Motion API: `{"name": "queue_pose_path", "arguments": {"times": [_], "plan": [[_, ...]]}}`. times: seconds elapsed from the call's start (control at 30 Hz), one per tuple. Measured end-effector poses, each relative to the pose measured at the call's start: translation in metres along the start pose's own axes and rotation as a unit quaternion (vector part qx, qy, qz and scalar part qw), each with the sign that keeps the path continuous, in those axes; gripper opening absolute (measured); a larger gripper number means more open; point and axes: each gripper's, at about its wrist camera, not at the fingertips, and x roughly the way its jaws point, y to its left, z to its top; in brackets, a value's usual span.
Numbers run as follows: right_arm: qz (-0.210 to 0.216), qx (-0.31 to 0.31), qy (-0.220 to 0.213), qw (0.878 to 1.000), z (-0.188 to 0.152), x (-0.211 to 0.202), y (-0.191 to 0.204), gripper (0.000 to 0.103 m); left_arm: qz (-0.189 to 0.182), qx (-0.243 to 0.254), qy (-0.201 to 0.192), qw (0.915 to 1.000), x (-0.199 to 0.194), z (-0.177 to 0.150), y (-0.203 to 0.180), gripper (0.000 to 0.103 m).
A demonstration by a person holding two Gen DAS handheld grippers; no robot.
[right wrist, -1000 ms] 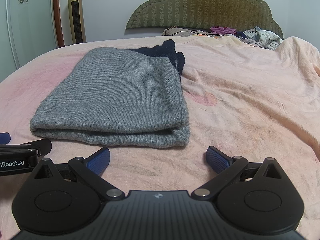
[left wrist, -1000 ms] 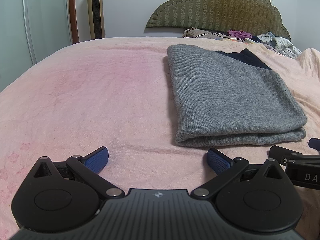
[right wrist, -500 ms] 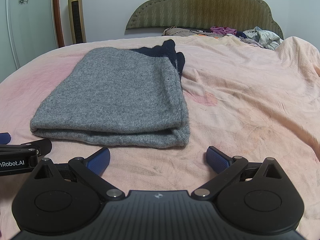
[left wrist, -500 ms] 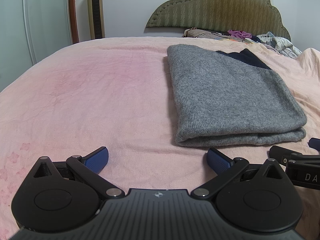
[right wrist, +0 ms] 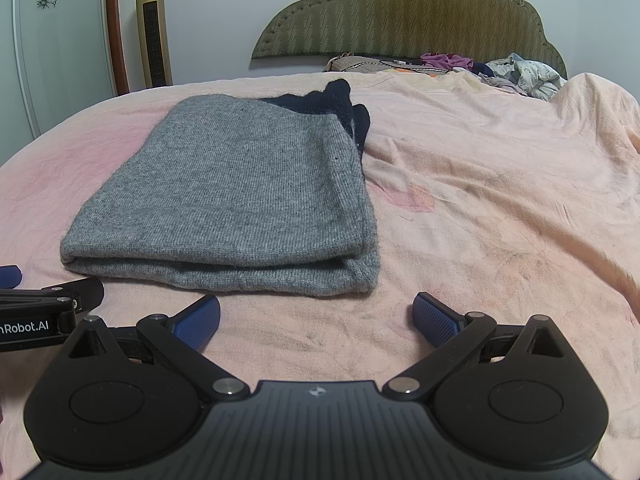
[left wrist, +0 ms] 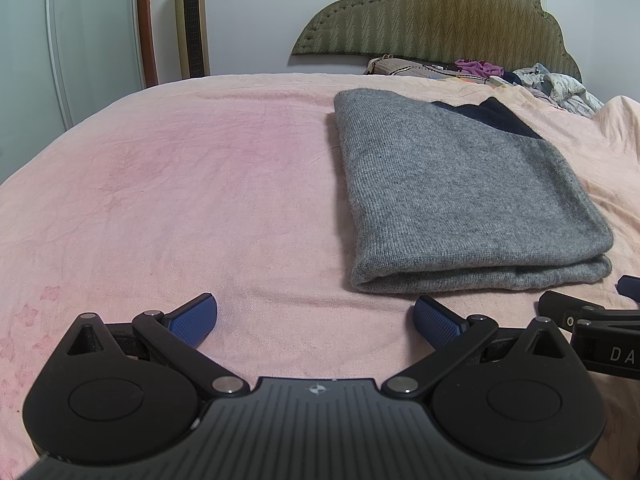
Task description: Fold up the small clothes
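You are holding the left hand-held gripper [left wrist: 316,322] low over the bed [left wrist: 200,200] with its blue pads [left wrist: 192,322] spread wide apart and gripping nothing. The right hand-held gripper [right wrist: 316,320] is sitting just beside it, jaws likewise parted and empty; its tip is showing at the right edge of your left view [left wrist: 580,316], and the left one's tip at the left edge of your right view [right wrist: 60,300].

The folded grey sweater [right wrist: 240,196] is lying flat on the pink bedcover, ahead of both grippers: ahead and to the right of the left one [left wrist: 460,200], ahead and slightly left of the right one. Its thick folded edge is facing you, near the pads but not touching them. A dark navy piece [right wrist: 336,104] is poking out at the sweater's far right corner.

Left of the sweater, ahead of the left gripper, bare bedcover is stretching to the bed's rounded edge. Right of the sweater, ahead of the right gripper, wrinkled bedcover [right wrist: 500,200] is running out to a raised fold at the far right. Well beyond, loose clothes [right wrist: 516,74] are piling against the padded headboard [right wrist: 408,16], and a tower fan [right wrist: 154,28] is standing by the wall.
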Motion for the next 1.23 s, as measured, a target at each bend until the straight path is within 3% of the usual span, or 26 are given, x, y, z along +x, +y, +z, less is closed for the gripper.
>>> {"name": "queue_pose_path", "arguments": {"times": [1.23], "plan": [[0.018, 0.017, -0.010, 1.000, 0.015, -0.023, -0.010, 0.103, 0.015, -0.006, 0.006, 0.9999, -0.023, 0.012, 0.012, 0.103]]}}
